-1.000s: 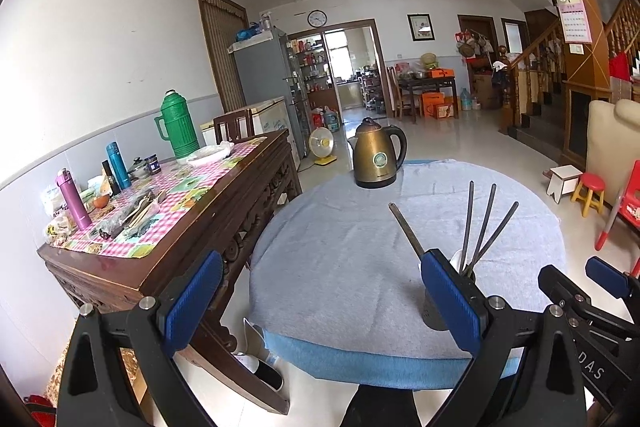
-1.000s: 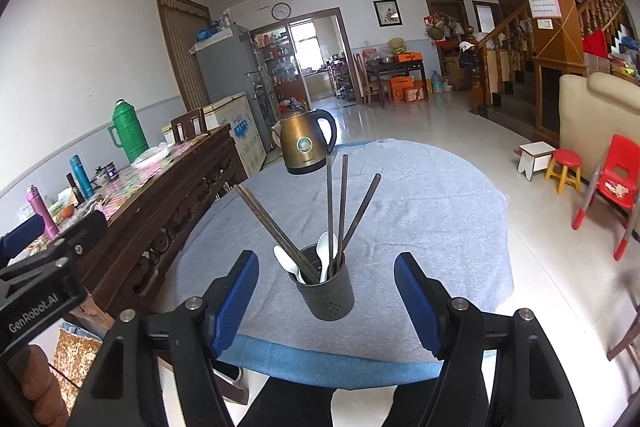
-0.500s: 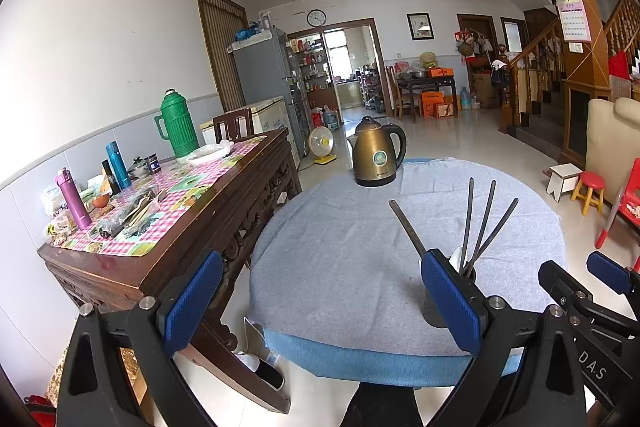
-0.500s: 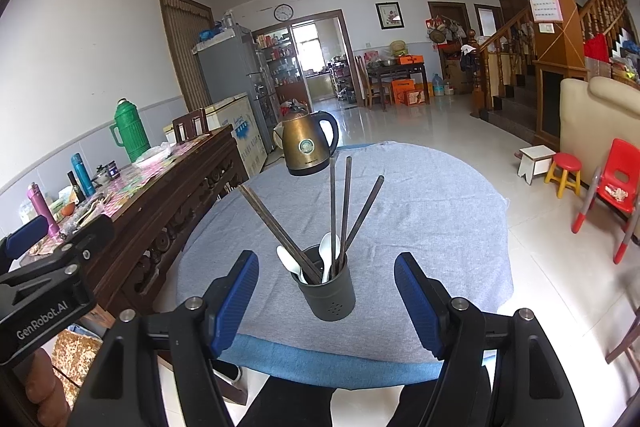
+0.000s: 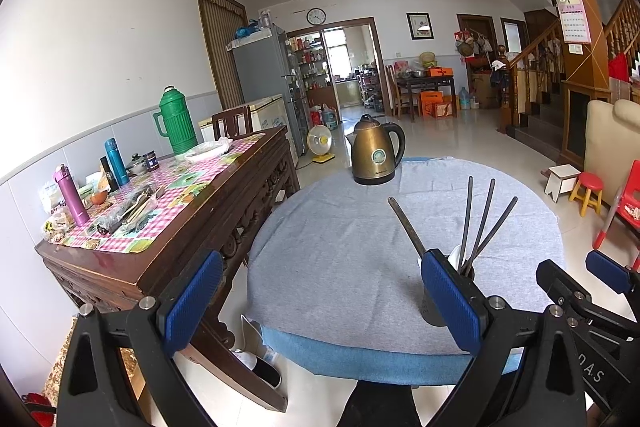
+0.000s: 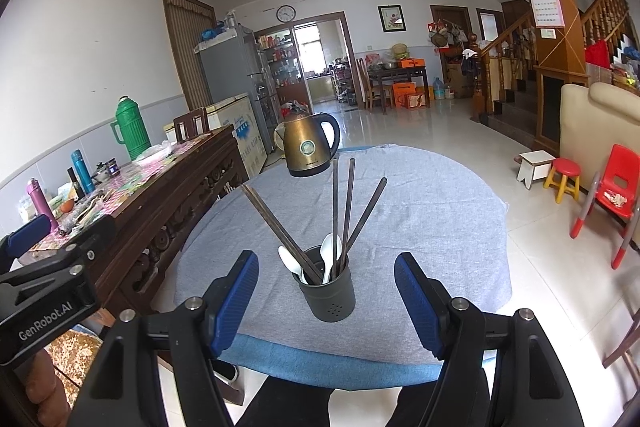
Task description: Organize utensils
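The dark utensil holder (image 6: 327,289) stands near the front edge of the round, grey-clothed surface (image 6: 440,219), well apart from the brass kettle (image 6: 307,149) at the far edge. It holds dark chopsticks (image 6: 348,203) and white spoons (image 6: 329,255). The right claw (image 6: 326,303) hangs wide open and empty, the holder showing between its jaws without touching them. The left claw (image 5: 320,303) is equally wide and empty, off to the holder's left. The chopsticks look stiff, light and smooth, likely slippery, so gripping mid-shaft seems safest. The spoons look like ceramic or plastic; if ceramic, they would chip. The holder could tip.
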`<state>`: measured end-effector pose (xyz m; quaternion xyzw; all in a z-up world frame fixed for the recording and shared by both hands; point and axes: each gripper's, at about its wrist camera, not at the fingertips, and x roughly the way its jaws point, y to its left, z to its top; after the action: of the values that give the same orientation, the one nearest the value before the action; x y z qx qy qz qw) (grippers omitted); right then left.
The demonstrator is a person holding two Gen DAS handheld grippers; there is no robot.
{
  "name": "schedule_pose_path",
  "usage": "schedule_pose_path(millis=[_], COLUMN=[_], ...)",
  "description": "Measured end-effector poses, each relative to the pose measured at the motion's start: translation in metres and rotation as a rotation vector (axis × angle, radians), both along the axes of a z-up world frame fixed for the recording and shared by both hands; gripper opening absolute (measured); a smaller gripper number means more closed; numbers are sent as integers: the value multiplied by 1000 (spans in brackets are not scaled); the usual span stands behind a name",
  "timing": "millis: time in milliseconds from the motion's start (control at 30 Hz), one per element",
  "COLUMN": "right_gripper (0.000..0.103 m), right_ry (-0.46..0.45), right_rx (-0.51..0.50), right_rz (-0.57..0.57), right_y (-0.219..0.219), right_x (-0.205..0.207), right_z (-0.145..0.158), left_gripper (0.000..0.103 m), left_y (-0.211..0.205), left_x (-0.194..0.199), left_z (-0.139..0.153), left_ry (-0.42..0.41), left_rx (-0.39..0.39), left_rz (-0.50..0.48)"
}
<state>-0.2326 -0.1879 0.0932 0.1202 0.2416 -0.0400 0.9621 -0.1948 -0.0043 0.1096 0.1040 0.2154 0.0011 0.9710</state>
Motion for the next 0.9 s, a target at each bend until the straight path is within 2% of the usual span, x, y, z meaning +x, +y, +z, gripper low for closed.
schedule_pose_path(millis=[900], right_gripper=[74], right_ry=[-3], right_rx=[-6], right_rz=[-1], right_y=[1], right_x=[1], right_z=[3], left_gripper=[100], left_y=[-1], left_x=[-2], left_z=[-6], left_ry=[12], left_rx=[-9], left_rz=[-1])
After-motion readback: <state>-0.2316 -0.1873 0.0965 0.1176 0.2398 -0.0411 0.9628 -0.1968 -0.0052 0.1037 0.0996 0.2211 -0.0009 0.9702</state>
